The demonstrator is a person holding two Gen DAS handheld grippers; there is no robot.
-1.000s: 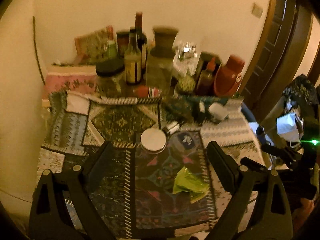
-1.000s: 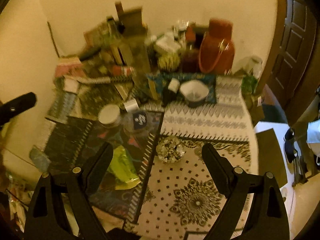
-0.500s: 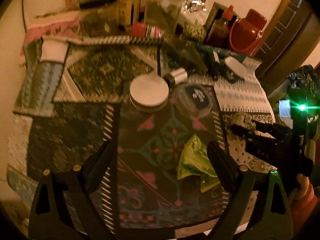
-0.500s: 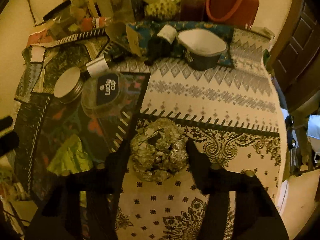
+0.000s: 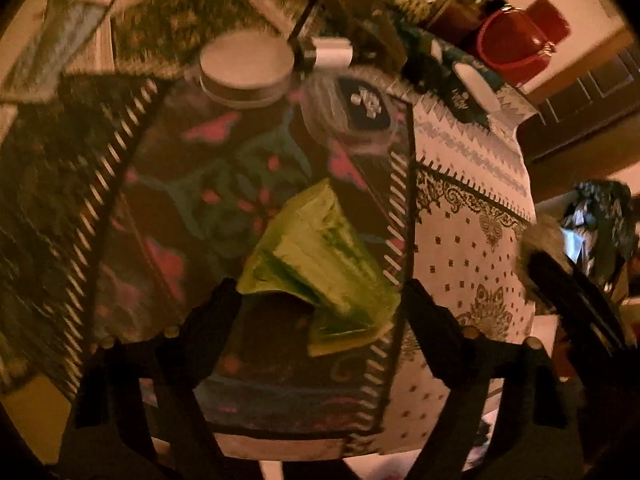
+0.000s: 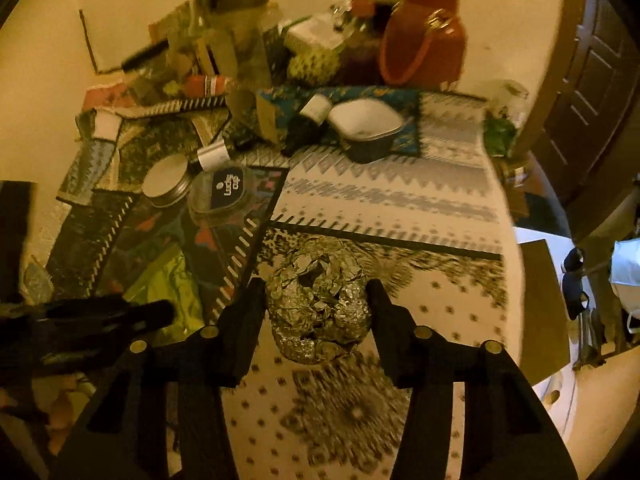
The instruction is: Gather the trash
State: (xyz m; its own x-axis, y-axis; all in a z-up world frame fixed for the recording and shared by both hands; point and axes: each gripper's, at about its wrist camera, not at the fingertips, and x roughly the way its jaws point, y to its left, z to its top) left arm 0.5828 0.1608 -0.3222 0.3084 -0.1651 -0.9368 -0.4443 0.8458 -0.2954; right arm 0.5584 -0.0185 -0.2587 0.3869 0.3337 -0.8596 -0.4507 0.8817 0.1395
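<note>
A crumpled ball of silver foil (image 6: 318, 304) sits between the fingers of my right gripper (image 6: 316, 294), which is shut on it and holds it above the patterned tablecloth (image 6: 400, 208). A crumpled green wrapper (image 5: 320, 268) lies on the dark patchwork cloth (image 5: 200, 200). My left gripper (image 5: 320, 296) is open, its fingers straddling the wrapper's near end without touching it. The wrapper also shows in the right wrist view (image 6: 168, 284), with the left gripper's finger (image 6: 120, 312) over it.
A round tin (image 5: 246, 66), a clear plastic lid (image 5: 352, 114) and a small bottle (image 5: 330, 52) lie beyond the wrapper. A white bowl (image 6: 366, 124), a red jug (image 6: 428, 40) and several bottles and jars (image 6: 232, 40) crowd the table's back. A door (image 6: 592, 80) is at right.
My right gripper closed on the foil ball and lifted it off the cloth. My left gripper moved down and forward until its fingers flank the green wrapper.
</note>
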